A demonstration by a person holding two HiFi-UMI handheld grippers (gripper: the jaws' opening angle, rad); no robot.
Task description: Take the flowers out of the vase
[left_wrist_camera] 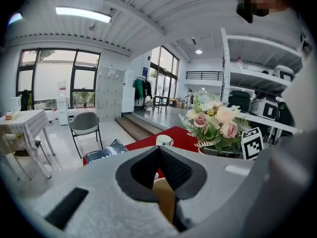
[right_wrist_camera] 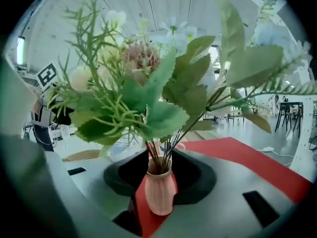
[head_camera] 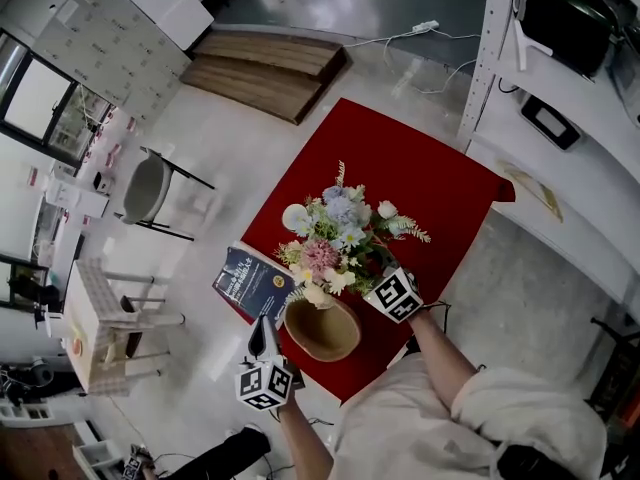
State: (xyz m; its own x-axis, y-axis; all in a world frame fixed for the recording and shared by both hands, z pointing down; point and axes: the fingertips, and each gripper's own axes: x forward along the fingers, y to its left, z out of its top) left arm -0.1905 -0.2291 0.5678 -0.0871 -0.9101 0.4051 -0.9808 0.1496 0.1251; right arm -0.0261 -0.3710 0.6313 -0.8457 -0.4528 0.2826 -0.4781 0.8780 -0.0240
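Nearest to the person, the left gripper (head_camera: 263, 330) hovered over the red tabletop (head_camera: 420, 178), just beside a straw hat (head_camera: 322, 330). Its jaws met at the tips and held nothing; through the slit behind them only a tan strip and some red were seen. A dark blue book (head_camera: 250, 283) lay next to it at the table edge. A little further on, the right gripper (right_wrist_camera: 159, 157) had its jaws half apart around the pink ribbed vase (right_wrist_camera: 161, 192). One jaw seemed to touch the vase, but red showed at the other side. The vase stood upright, and the flowers (head_camera: 335, 233) were in it. Behind them stood a white cup (head_camera: 295, 218). Far off were a grey chair (head_camera: 150, 188) and wooden steps (head_camera: 265, 68).
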